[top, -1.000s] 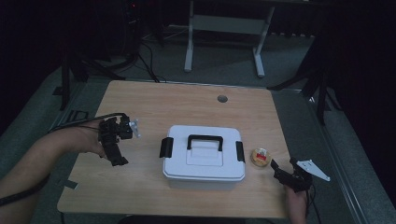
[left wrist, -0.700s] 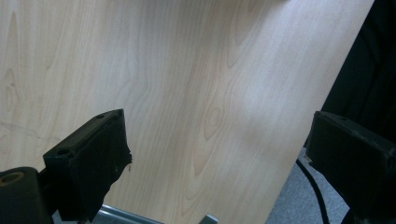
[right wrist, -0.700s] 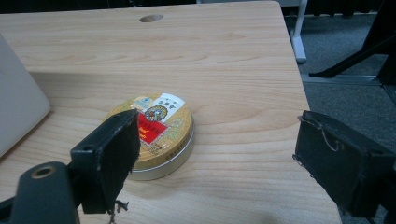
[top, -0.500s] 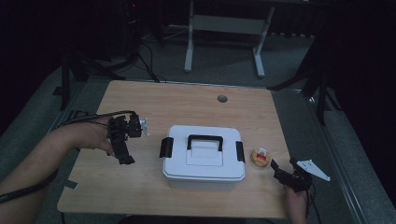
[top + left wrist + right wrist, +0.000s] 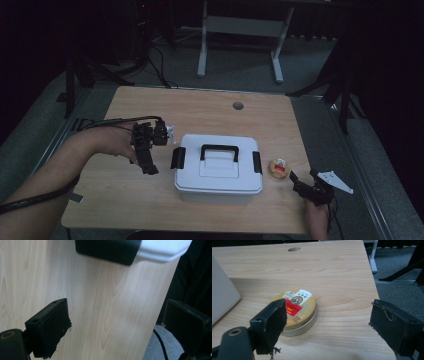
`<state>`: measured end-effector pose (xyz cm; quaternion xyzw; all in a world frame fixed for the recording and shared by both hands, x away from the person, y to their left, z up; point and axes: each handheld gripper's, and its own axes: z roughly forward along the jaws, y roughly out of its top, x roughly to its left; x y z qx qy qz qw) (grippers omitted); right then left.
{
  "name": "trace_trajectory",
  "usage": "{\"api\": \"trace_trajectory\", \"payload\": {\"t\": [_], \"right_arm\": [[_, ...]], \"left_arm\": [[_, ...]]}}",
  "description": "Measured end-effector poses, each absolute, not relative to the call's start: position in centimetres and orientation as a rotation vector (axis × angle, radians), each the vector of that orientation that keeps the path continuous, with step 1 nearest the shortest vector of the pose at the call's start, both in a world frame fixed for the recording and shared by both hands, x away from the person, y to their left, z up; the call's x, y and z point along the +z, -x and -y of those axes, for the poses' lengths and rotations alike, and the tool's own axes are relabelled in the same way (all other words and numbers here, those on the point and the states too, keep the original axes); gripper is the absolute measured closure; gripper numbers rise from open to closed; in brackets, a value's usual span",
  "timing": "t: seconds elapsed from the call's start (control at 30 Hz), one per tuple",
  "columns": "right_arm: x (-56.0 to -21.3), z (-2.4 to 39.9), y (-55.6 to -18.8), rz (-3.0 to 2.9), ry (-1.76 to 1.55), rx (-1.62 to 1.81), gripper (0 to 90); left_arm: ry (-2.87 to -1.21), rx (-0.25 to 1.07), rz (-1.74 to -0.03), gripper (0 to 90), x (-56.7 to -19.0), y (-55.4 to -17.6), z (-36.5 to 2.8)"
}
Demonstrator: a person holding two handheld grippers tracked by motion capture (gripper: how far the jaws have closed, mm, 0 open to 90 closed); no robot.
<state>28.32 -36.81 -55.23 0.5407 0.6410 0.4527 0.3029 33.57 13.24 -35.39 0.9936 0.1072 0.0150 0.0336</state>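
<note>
Though dim, round gold tin (image 5: 295, 312) w/ red label.

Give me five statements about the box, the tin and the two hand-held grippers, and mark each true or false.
1. The white box has its lid on. True.
2. The round tin sits on top of the box. False: it lies on the table, beside the box.
3. The right hand-held gripper is open. True.
4. The left hand-held gripper grips the box's handle. False: it is open and holds nothing, beside the box's side latch.
5. The tin's lid is plain blue. False: it is gold with a red label.
</note>
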Motion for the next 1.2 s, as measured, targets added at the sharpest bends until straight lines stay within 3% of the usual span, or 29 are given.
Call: {"api": "trace_trajectory", "payload": {"t": [1.2], "right_arm": [[-55.2,37.1,-28.3,-1.688,-1.448,1.232,13.7]], "left_arm": [[-3.084,-0.009,-0.14,6.4,-35.6,-36.2,-4.6]]}}
